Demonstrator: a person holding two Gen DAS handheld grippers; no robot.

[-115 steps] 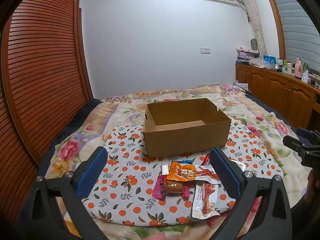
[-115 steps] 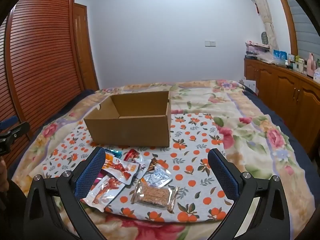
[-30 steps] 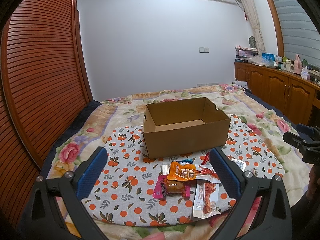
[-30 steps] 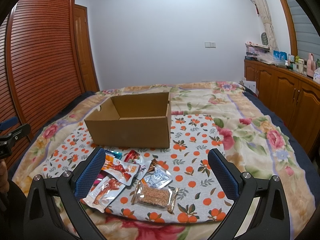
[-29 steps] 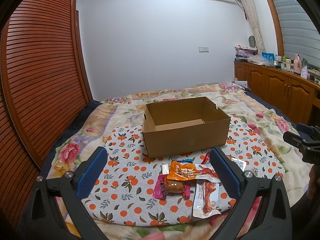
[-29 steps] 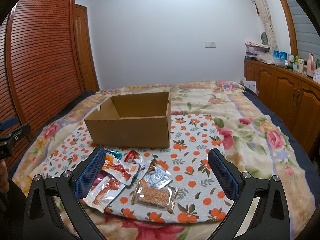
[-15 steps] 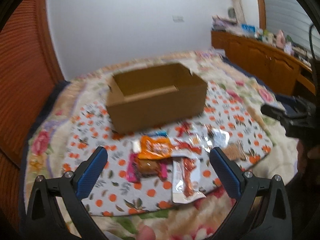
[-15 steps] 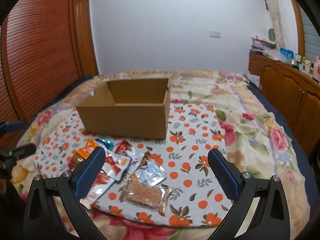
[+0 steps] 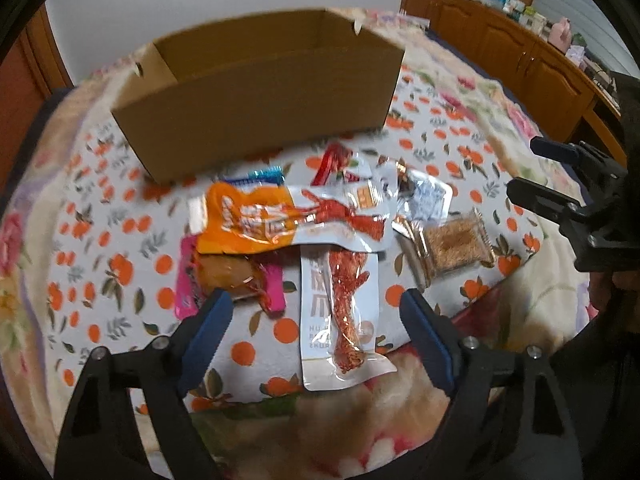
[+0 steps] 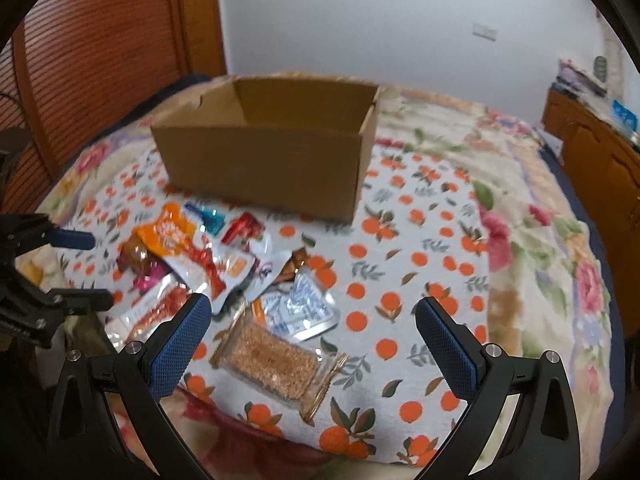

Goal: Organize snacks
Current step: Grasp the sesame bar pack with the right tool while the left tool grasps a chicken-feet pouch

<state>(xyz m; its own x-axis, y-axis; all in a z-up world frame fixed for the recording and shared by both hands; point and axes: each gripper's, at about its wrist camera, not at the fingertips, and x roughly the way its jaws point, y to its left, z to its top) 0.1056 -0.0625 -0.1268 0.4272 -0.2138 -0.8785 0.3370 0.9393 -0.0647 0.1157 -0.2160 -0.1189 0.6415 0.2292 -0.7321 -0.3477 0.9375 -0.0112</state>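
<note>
Left gripper [image 9: 314,312] closing, one box [image 9: 256,100]

White wall [image 10: 360,20], slatted wooden doors [image 10: 100,48], wooden cabinets [image 9: 500,44], floral bedspread [image 10: 540,240]

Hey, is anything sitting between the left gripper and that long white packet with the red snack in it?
Nothing visible. The long white packet lies flat on the orange-print cloth, straight ahead between the left gripper's closing jaws, which do not touch it. Only its far end is tucked under another packet.
</note>
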